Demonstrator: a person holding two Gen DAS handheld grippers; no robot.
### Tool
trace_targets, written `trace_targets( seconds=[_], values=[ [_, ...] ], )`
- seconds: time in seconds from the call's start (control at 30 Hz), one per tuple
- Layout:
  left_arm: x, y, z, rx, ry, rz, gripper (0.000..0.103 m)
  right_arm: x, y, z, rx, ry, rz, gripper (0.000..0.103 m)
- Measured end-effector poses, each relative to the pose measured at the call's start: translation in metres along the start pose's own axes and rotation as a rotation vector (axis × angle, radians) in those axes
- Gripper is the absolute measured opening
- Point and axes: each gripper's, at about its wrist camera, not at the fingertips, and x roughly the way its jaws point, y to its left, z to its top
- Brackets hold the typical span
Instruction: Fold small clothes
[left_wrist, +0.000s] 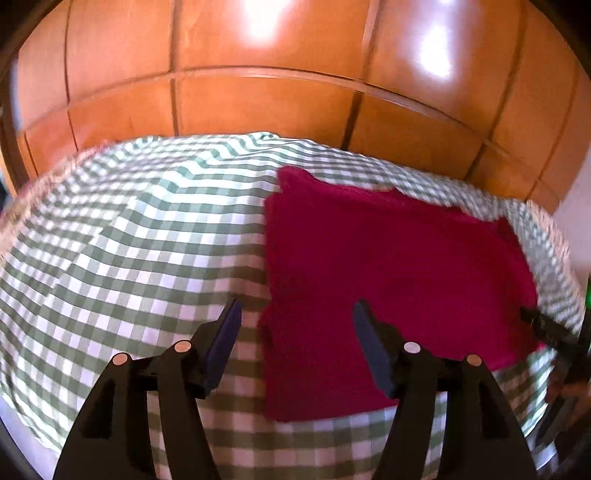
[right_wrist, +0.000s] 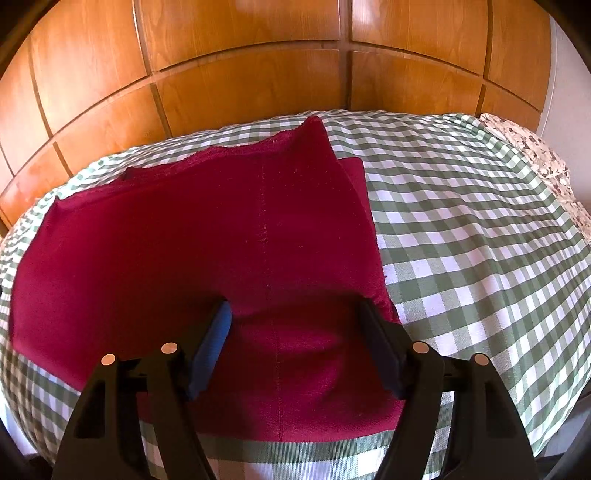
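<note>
A dark red garment (left_wrist: 384, 266) lies flat on the green-and-white checked cloth (left_wrist: 147, 229), folded into a rough rectangle. In the left wrist view my left gripper (left_wrist: 297, 314) is open and empty, hovering over the garment's near left edge. The right gripper's tip (left_wrist: 543, 325) shows at that view's right edge by the garment's right side. In the right wrist view the garment (right_wrist: 207, 236) fills the left and middle. My right gripper (right_wrist: 295, 314) is open and low over the garment's near right part, with a fabric bulge between the fingers. It grips nothing.
A wooden panelled wardrobe (right_wrist: 240, 66) stands close behind the checked surface. A floral patterned fabric (right_wrist: 543, 162) lies at the far right edge. The checked cloth (right_wrist: 480, 240) stretches right of the garment.
</note>
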Motion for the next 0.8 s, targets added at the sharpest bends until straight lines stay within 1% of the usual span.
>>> trace_targets(
  seconds=[0.07, 0.13, 0.17, 0.2, 0.27, 0.3, 0.33, 0.37, 0.43, 0.47, 0.5, 0.53, 0.57, 0.6, 0.67, 0.7, 0.8],
  values=[
    [0.009, 0.018, 0.015, -0.072, 0.011, -0.048, 0.061, 0.000, -0.001, 0.000, 0.000, 0.000, 0.001, 0.071],
    [0.020, 0.031, 0.027, -0.123, 0.030, -0.073, 0.058, 0.000, -0.001, -0.001, 0.003, -0.003, 0.002, 0.071],
    [0.024, 0.036, 0.031, -0.135, 0.036, -0.095, 0.055, 0.000, 0.000, -0.001, 0.004, -0.005, 0.002, 0.071],
    [0.030, 0.042, 0.037, -0.151, 0.047, -0.116, 0.055, 0.000, 0.000, -0.001, 0.004, -0.006, 0.002, 0.071],
    [0.042, 0.048, 0.045, -0.178, 0.062, -0.135, 0.054, 0.000, 0.000, -0.001, 0.005, -0.007, 0.002, 0.071],
    [0.049, 0.049, 0.048, -0.188, 0.075, -0.170, 0.053, 0.000, 0.000, -0.001, 0.005, -0.007, 0.003, 0.071],
    [0.055, 0.049, 0.051, -0.195, 0.086, -0.187, 0.052, -0.001, -0.001, -0.001, 0.005, -0.007, 0.002, 0.071],
    [0.061, 0.049, 0.052, -0.202, 0.094, -0.191, 0.050, -0.001, -0.001, -0.001, 0.006, -0.008, 0.003, 0.071],
    [0.076, 0.047, 0.053, -0.205, 0.121, -0.194, 0.038, -0.001, 0.000, -0.001, 0.008, -0.009, 0.002, 0.071],
    [0.082, 0.045, 0.052, -0.204, 0.140, -0.197, 0.024, -0.001, 0.000, -0.001, 0.008, -0.010, 0.001, 0.071],
    [0.087, 0.042, 0.051, -0.201, 0.154, -0.208, 0.013, -0.001, 0.000, -0.001, 0.008, -0.010, 0.003, 0.071],
    [0.087, 0.039, 0.049, -0.194, 0.146, -0.214, 0.010, -0.001, 0.000, -0.001, 0.009, -0.009, 0.003, 0.071],
    [0.083, 0.034, 0.046, -0.177, 0.115, -0.188, 0.008, -0.001, 0.000, -0.001, 0.010, -0.010, 0.005, 0.071],
    [0.080, 0.031, 0.043, -0.166, 0.104, -0.152, 0.007, -0.001, 0.000, -0.001, 0.011, -0.011, 0.005, 0.071],
    [0.086, 0.027, 0.037, -0.165, 0.109, -0.100, 0.007, -0.001, 0.001, -0.002, 0.017, -0.016, 0.007, 0.072],
    [0.096, 0.027, 0.032, -0.157, 0.125, -0.061, 0.008, 0.000, 0.001, -0.002, 0.020, -0.019, 0.011, 0.072],
    [0.102, 0.026, 0.029, -0.164, 0.124, -0.044, 0.012, -0.001, 0.001, -0.002, 0.017, -0.021, 0.014, 0.073]
  ],
)
